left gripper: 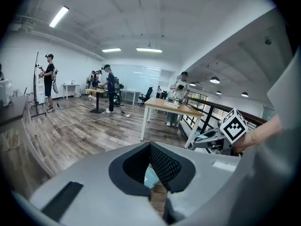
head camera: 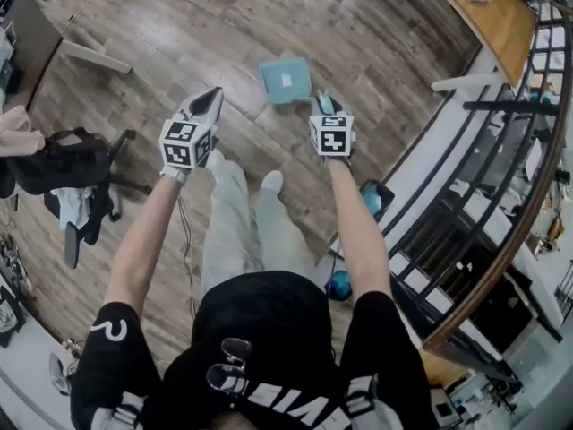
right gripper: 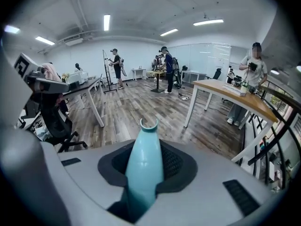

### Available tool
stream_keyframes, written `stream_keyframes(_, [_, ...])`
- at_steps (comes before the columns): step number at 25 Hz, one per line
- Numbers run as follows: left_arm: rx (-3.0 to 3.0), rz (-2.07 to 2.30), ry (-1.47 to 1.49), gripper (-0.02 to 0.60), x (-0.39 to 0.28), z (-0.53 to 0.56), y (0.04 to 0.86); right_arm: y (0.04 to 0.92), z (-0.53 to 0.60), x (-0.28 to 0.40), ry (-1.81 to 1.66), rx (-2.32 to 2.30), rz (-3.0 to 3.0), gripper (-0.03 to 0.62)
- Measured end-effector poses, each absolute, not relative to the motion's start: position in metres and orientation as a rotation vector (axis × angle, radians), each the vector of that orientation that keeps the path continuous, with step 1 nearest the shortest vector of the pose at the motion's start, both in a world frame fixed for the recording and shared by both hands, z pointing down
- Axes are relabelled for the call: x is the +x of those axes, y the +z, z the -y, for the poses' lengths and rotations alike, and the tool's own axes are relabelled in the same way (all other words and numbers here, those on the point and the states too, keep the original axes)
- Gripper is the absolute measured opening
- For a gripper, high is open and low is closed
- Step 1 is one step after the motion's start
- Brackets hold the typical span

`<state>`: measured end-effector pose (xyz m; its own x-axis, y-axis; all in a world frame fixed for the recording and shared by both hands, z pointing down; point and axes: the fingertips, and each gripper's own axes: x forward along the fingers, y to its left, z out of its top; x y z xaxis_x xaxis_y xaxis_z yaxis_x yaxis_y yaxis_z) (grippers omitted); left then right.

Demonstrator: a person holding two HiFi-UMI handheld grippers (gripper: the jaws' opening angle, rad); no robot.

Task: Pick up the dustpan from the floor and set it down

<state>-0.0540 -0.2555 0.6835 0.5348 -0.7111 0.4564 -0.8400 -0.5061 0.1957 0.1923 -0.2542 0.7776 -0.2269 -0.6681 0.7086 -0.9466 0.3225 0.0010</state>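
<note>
Right gripper (head camera: 324, 104) clamped on dustpan handle (right gripper: 141, 173) — pan (head camera: 286, 80) just ahead of its tips. Left gripper (head camera: 215, 95) closed, empty.

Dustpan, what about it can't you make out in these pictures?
- Dustpan, head view: seen only from above, so whether it touches the floor cannot be told.
- Right gripper view: only the handle shows, between the jaws of the right gripper; the gripper's body hides the pan.
- Left gripper view: the left gripper hides all but a teal sliver.
</note>
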Motion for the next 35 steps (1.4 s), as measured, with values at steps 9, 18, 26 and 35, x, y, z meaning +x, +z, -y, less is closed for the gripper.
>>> stream_keyframes(9, [2.297,1.313,0.445,-0.002,-0.066,0.259,0.739,0.863,0.271,0.186,0.631,1.368,1.94,0.089])
stream_keyframes(18, [2.231,1.35,0.454,-0.002,-0.089,0.255,0.765,0.917,0.27,0.173,0.595,1.316,1.908,0.091])
stream_keyframes(26, [2.213,1.355,0.464,-0.003,-0.093,0.249,0.77,0.932,0.261,0.145,0.554,1.221,1.932,0.114])
stream_keyframes(35, [2.207,1.376,0.408,-0.002,-0.1,0.244,0.737,0.873,0.251,0.155,0.703,1.352,1.997,0.206])
